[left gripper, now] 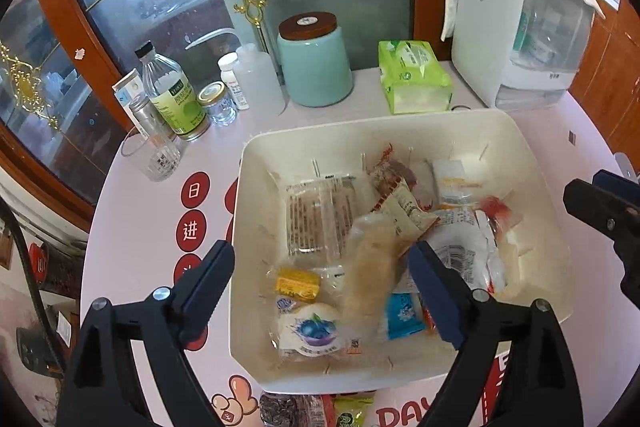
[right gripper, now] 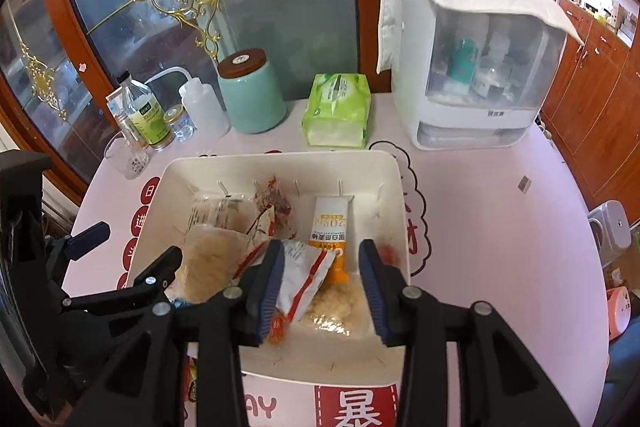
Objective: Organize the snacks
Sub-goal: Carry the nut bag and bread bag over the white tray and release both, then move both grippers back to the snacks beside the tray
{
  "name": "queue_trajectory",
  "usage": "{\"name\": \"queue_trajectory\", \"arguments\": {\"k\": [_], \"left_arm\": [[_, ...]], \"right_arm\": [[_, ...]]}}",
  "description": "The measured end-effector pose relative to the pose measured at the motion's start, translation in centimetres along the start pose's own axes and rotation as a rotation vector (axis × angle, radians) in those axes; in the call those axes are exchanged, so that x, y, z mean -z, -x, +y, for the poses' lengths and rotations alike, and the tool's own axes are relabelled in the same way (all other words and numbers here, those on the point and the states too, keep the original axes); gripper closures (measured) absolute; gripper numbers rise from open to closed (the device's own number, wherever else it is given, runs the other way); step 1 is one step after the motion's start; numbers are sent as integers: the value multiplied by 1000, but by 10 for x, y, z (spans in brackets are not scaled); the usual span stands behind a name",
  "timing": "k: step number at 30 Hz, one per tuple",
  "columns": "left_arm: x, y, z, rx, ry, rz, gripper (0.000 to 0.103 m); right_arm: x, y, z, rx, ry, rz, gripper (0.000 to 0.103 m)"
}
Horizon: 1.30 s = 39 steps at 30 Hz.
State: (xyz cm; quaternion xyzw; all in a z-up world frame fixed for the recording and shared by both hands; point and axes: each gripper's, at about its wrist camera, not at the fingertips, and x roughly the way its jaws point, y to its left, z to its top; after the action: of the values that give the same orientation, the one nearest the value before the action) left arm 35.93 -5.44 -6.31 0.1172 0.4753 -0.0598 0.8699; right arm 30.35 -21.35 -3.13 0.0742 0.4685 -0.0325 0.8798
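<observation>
White bin [left gripper: 248,227] on table holds most snacks; L gripper [left gripper: 320,275] jaws wide, empty over pale rice-cake pack [left gripper: 368,267]; R gripper [right gripper: 322,283] part-open, gripping nothing. Drop step; next, grab loose packets [left gripper: 320,409] near bin front

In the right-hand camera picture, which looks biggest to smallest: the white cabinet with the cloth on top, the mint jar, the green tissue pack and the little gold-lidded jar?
1. White cabinet
2. Mint jar and green tissue pack: these look much alike, so I would not rank them.
3. Gold-lidded jar

All four stand along the back of the table, so nearness hardly distorts this.
</observation>
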Motion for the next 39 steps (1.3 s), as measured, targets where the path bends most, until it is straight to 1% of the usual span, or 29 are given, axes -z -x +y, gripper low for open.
{"name": "queue_trajectory", "arguments": {"k": [8, 21, 27, 33, 39], "left_arm": [[9, 2, -1, 19, -1, 24, 15], [26, 34, -1, 29, -13, 13, 15], [43, 48, 2, 50, 0, 29, 15], [68, 61, 6, 65, 5, 38, 15], [96, 72, 23, 79, 26, 59, 15]], "right_arm": [[9, 1, 1, -21, 3, 16, 61], [27, 23, 6, -63, 14, 20, 61], [44, 33, 8, -82, 23, 28, 61], [66, 43, 12, -103, 33, 42, 61], [93, 47, 16, -130, 57, 73, 61]]}}
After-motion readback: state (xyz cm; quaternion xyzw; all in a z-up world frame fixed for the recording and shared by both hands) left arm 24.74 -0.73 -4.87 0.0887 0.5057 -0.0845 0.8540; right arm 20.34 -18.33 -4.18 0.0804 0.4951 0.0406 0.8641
